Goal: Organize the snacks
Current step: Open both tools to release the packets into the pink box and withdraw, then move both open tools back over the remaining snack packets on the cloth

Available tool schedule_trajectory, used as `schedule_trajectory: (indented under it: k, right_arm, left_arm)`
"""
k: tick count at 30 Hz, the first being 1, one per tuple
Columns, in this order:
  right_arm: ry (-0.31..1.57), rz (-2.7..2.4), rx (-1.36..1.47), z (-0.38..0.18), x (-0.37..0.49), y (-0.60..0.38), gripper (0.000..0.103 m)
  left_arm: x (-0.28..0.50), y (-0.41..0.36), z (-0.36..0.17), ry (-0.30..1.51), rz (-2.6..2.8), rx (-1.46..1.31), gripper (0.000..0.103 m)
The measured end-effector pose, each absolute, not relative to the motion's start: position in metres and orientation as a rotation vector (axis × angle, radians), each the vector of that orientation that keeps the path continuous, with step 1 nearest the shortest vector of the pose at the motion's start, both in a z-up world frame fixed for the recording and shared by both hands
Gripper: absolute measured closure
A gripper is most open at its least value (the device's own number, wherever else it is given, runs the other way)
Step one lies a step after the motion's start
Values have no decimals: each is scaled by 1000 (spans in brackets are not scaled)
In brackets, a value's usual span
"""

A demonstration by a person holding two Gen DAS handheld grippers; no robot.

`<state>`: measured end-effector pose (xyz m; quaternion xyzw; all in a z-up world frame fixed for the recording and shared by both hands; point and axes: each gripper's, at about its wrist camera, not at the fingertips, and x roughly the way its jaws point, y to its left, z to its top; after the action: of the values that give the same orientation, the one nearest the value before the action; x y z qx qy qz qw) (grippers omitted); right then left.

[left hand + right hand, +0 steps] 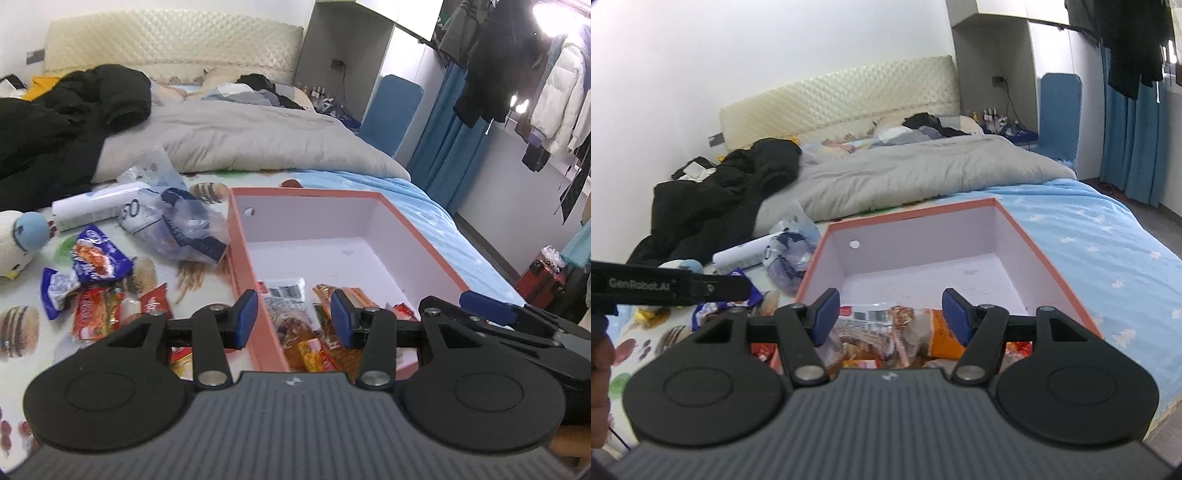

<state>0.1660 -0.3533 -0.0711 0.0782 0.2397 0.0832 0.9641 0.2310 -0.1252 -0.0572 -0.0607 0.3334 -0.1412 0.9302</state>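
Nearest camera: left gripper [293,317] and right gripper [891,318] both spread wide, holding nothing, over snack packets [886,328] in pink box [424,243]. "GenRobot.AI" readable on left gripper body. More snacks [99,280] loose on printed bedsheet [207,280]; grey duvet [240,136], black jacket [62,122], cream headboard [166,40] behind.

the box's [343,195] near end is hidden behind the left hand-held gripper [293,319], which also covers part of the snack packets [303,339] inside. labels on the packets are too blurred to read. the stuffed toy [16,240] is cut off by the picture's left edge.
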Motion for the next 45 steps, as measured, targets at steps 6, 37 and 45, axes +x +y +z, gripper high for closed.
schedule_trajectory:
  k: [6,37,45]
  right_arm:
    - [443,209,160,-76,139,-338,39]
    - [564,429,28,-116,63,-248,40]
    - [571,482,5,-119,84,-218,40]
  left_arm:
    - [198,-105,-68,667,-256,-115,54]
    - [103,16,-144,757,-15,-315,54]
    - [124,36,-155,754,12,-339,54]
